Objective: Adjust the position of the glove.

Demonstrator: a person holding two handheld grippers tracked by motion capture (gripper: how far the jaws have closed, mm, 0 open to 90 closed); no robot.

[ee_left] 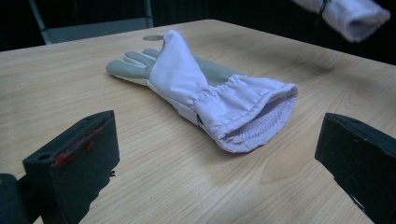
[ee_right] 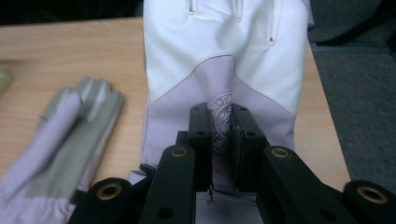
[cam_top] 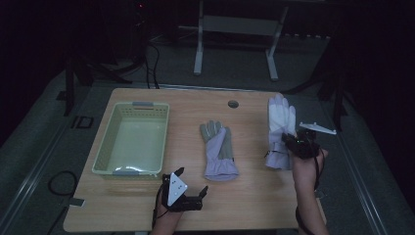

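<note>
A lavender glove with a grey palm [cam_top: 219, 149] lies flat in the middle of the wooden table [cam_top: 254, 196], cuff toward me; the same glove [ee_left: 205, 93] lies ahead of my left gripper [ee_left: 215, 140], whose jaws stand wide apart with nothing between them. My left gripper [cam_top: 192, 181] rests near the front edge, just short of that cuff. A second glove, white and lavender [cam_top: 280, 122], hangs over the table's right side. My right gripper [ee_right: 220, 119] is shut on a fold of its lavender back [ee_right: 224, 46], beside a round printed logo. Its cuff [ee_left: 348, 16] hangs in the air.
A pale green plastic basket [cam_top: 105, 142] stands at the table's left, nothing in it. A round cable hole [cam_top: 233, 104] sits near the far edge. Beyond the table stands a metal frame [cam_top: 235, 29]. The table's right edge [ee_right: 322, 116] runs just beside the held glove.
</note>
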